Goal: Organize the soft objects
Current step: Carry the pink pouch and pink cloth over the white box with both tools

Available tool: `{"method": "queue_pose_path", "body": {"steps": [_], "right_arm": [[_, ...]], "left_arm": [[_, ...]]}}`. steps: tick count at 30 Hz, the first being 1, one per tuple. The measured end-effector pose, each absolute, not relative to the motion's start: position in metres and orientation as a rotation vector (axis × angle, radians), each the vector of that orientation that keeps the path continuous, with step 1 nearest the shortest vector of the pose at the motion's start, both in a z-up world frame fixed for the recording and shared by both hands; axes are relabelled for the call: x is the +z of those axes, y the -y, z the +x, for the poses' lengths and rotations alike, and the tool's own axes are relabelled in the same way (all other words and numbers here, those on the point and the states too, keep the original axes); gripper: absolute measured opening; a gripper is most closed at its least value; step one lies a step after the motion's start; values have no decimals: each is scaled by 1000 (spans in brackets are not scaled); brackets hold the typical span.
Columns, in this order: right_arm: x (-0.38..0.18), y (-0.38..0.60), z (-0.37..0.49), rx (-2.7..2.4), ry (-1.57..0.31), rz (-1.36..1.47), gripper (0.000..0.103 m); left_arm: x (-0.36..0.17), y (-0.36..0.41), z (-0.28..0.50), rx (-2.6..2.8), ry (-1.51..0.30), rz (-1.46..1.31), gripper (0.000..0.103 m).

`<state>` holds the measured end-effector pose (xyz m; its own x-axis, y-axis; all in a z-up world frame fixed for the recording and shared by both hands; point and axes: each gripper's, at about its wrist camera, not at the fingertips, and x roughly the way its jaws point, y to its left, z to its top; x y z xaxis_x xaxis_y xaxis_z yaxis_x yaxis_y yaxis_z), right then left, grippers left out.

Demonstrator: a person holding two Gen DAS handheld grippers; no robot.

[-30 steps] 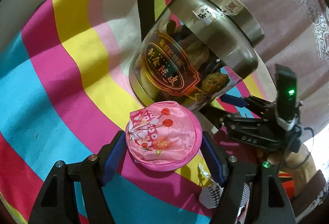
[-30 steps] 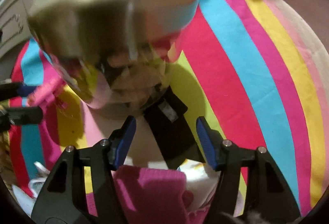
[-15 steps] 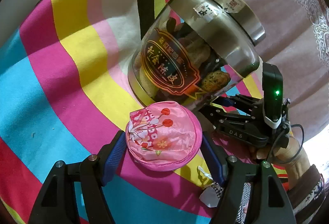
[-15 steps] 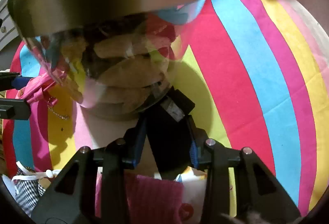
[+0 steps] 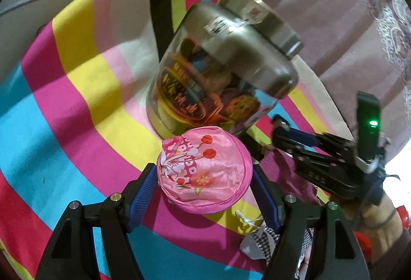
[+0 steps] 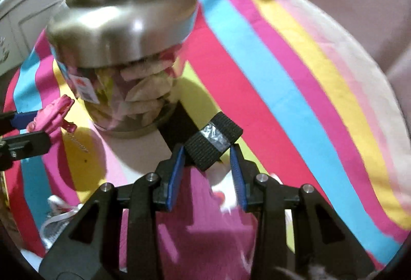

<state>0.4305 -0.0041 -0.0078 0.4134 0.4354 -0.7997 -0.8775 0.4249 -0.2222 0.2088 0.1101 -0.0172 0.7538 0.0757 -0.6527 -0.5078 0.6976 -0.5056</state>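
Note:
A round pink satin pouch [image 5: 205,169] with a flower print hangs just above the striped cloth [image 5: 77,100], casting a shadow. My left gripper [image 5: 203,167] is shut on it, a blue pad against each side. In the right wrist view the pouch [image 6: 54,111] shows edge-on in the left gripper [image 6: 18,131]. My right gripper [image 6: 207,151] is shut on a black ribbed fabric piece [image 6: 213,142] with a silvery label, raised off the cloth in front of the jar. The right gripper [image 5: 280,133] also shows at the right of the left wrist view.
A glass jar [image 5: 210,89] with a steel lid [image 6: 120,10] stands on the cloth between the grippers. A magenta knit item [image 6: 205,223] lies under the right gripper. A black-and-white checked piece [image 5: 259,241] with white cord lies beside it. A person's wrist [image 5: 377,218] holds the right gripper.
The right gripper's jaws came together on the black ribbed piece and lifted it off the cloth, back from the jar. The left gripper and the pouch kept still.

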Motion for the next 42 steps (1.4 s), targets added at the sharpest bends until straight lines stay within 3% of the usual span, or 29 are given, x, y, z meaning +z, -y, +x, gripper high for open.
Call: {"method": "queue_pose_path", "body": {"steps": [9, 26, 42], "right_arm": [[42, 65, 370, 688, -720, -471, 40], [119, 297, 217, 377, -693, -156, 40], [71, 517, 111, -68, -823, -9, 40]], "left_arm": [[-9, -104, 208, 328, -607, -628, 73], [79, 13, 166, 59, -570, -442, 73], [103, 207, 147, -341, -666, -182, 73]]}}
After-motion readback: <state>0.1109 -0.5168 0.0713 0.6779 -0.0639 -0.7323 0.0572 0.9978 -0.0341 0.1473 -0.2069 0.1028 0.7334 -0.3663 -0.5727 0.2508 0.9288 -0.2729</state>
